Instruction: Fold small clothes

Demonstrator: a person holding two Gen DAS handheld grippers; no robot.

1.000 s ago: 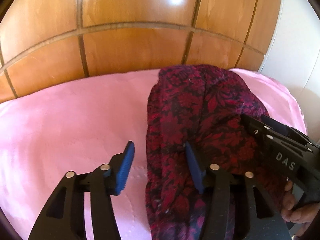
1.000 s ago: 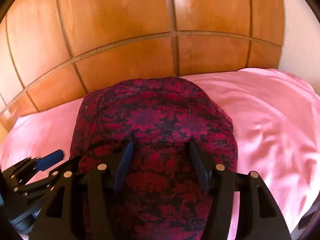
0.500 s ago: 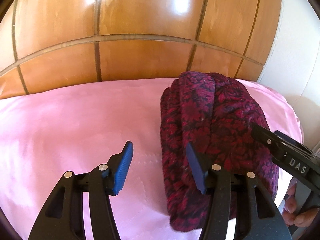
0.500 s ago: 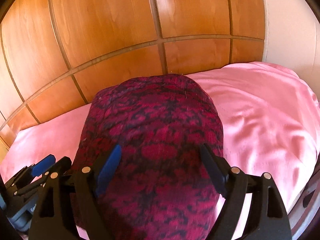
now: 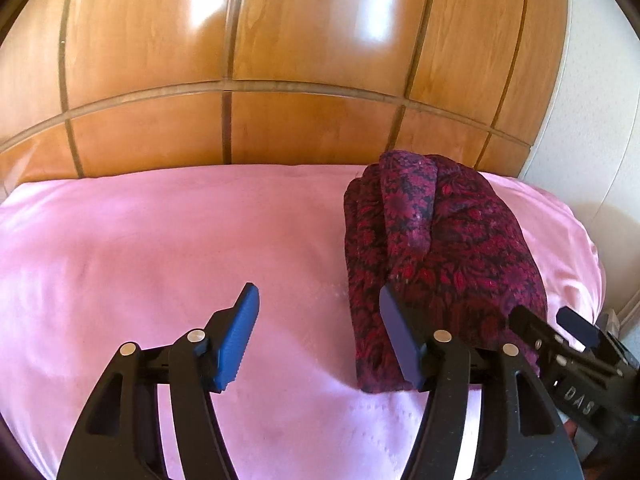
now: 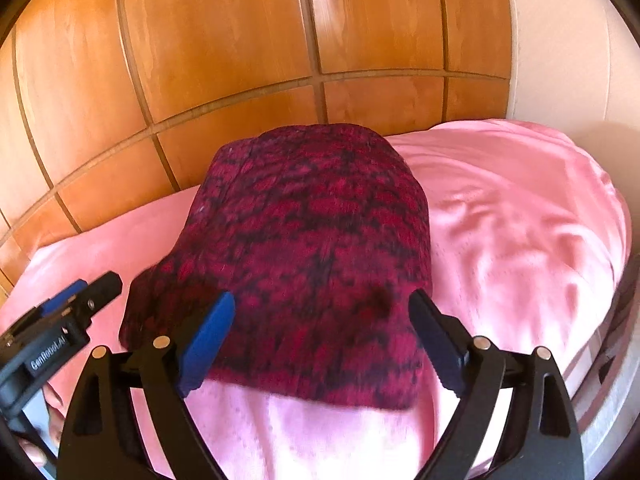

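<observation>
A dark red floral garment lies folded into a compact bundle on the pink bedsheet, towards the right end of the bed. My left gripper hovers to its left with jaws opening; only sheet shows between its fingers, and its right finger overlaps the bundle's near left edge. In the right wrist view the garment fills the middle, blurred. My right gripper is over its near edge, jaws opening wide, pads clear of the cloth. Each gripper shows in the other's view: the right gripper, the left gripper.
A glossy wooden panelled wall rises straight behind the bed. A white wall stands at the right, where the pink sheet rounds off at the bed's edge. A person's fingers hold the left gripper's handle.
Both grippers have drawn back from the garment, which now looks smaller and farther off. The right gripper's jaws have spread much wider; the left's opened slightly.
</observation>
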